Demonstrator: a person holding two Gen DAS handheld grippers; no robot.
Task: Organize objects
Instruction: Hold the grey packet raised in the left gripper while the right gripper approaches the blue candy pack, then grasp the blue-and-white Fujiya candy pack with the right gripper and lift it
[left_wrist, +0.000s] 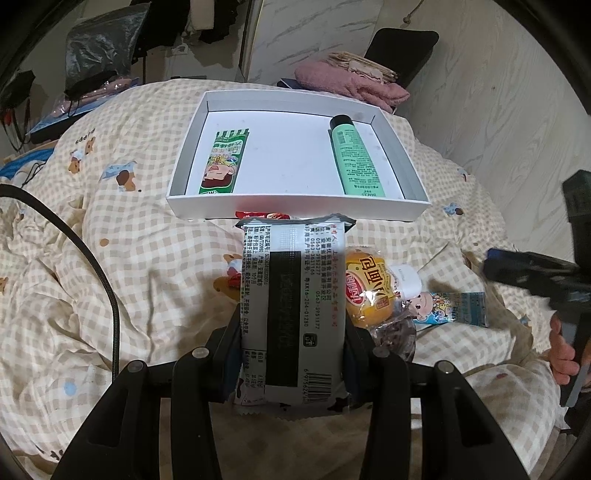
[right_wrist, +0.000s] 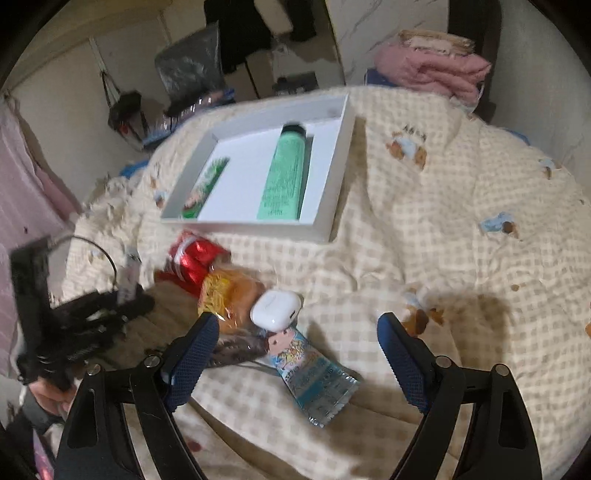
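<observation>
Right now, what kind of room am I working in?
Most likely a bedroom in a home. The work surface is a bed with a checked quilt printed with cartoon bears, folded pink blankets sit on a chair beyond it, and bags hang against the wall.

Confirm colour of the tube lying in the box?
Mint green tube with a dark cap; clearest in left wrist view.
</observation>
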